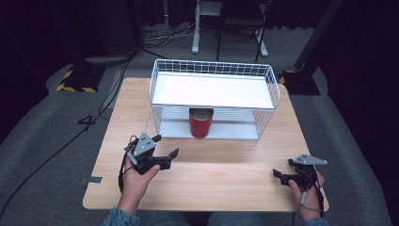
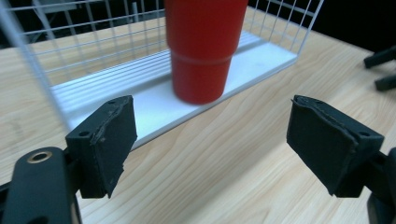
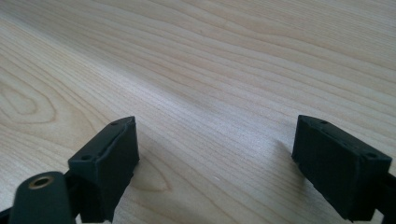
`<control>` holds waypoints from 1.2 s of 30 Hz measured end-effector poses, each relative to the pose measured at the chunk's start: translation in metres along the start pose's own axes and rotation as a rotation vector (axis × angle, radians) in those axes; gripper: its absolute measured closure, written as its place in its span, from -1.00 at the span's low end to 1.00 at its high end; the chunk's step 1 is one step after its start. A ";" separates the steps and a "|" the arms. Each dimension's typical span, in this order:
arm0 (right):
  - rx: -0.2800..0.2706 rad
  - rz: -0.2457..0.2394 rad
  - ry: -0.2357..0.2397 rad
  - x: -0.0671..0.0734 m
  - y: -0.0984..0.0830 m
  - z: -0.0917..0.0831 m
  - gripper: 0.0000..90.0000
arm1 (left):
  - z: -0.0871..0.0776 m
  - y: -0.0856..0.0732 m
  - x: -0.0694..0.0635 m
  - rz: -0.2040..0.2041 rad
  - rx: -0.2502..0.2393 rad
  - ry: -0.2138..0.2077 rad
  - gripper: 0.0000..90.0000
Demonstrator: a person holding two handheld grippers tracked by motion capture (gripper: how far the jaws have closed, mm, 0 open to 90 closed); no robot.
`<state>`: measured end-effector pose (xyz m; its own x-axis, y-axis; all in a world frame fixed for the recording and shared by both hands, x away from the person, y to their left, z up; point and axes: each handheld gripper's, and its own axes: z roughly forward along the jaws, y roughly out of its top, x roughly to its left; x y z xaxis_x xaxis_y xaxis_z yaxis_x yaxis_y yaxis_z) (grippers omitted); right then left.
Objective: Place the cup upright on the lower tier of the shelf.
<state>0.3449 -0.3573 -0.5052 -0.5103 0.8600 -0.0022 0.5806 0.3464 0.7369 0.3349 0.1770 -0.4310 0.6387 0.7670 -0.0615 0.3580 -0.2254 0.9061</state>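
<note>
The left claw (image 2: 210, 140) is gaping wide toward the red, smooth, tapered plastic tumbler (image 2: 203, 46); it is probably light, stiff and slippery, so gripping its narrower lower body seems best. The right claw (image 3: 215, 161) is also standing wide, holding nothing.

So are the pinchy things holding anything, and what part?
Nothing is held. The left gripper is open, facing the red cup without touching it. The right gripper is open over the table.
</note>
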 end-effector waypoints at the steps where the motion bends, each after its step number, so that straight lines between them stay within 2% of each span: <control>1: 0.000 0.000 0.000 0.000 0.000 0.000 -0.67 | -0.005 -0.002 0.002 0.010 0.002 -0.003 -0.64; 8: 0.000 -0.001 -0.001 0.000 0.000 0.000 -0.67 | -0.025 -0.018 0.012 0.073 0.049 -0.033 -0.65; 11: -0.002 -0.003 -0.001 0.000 0.000 0.000 -0.67 | -0.033 -0.025 0.018 0.076 0.074 -0.044 -0.65; 16: 0.000 -0.001 -0.001 0.000 0.000 0.000 -0.67 | -0.042 -0.040 0.028 0.059 0.126 -0.047 -0.66; 18: 0.000 0.000 0.000 0.000 0.000 0.000 -0.67 | -0.042 -0.048 0.032 0.076 0.182 -0.007 -0.66; 19: 0.000 -0.001 -0.001 0.000 0.000 0.000 -0.67 | -0.042 -0.051 0.033 0.084 0.193 0.012 -0.65; 21: -0.002 -0.005 -0.002 0.000 0.000 0.000 -0.67 | -0.043 -0.055 0.035 0.080 0.192 0.014 -0.65; 23: -0.003 -0.006 -0.001 0.000 0.000 0.000 -0.67 | -0.043 -0.061 0.038 0.050 0.195 0.013 -0.65; 28: -0.003 -0.008 0.000 0.000 0.000 0.000 -0.66 | -0.040 -0.076 0.046 0.043 0.261 0.028 -0.65; 30: -0.003 -0.010 0.001 0.000 0.000 0.000 -0.66 | -0.038 -0.081 0.050 0.045 0.278 0.050 -0.65; 33: -0.001 -0.009 0.001 0.000 0.000 0.000 -0.66 | -0.035 -0.088 0.054 0.028 0.302 0.090 -0.65; 35: -0.002 -0.010 0.001 0.000 0.000 0.000 -0.66 | -0.032 -0.092 0.057 0.017 0.348 0.120 -0.65; 36: -0.002 -0.010 0.001 0.001 0.000 0.000 -0.66 | -0.031 -0.092 0.060 -0.015 0.365 0.117 -0.68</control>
<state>0.3443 -0.3570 -0.5051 -0.5166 0.8562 -0.0087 0.5743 0.3541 0.7381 0.3189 0.2623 -0.5054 0.5571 0.8305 -0.0060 0.5991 -0.3969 0.6954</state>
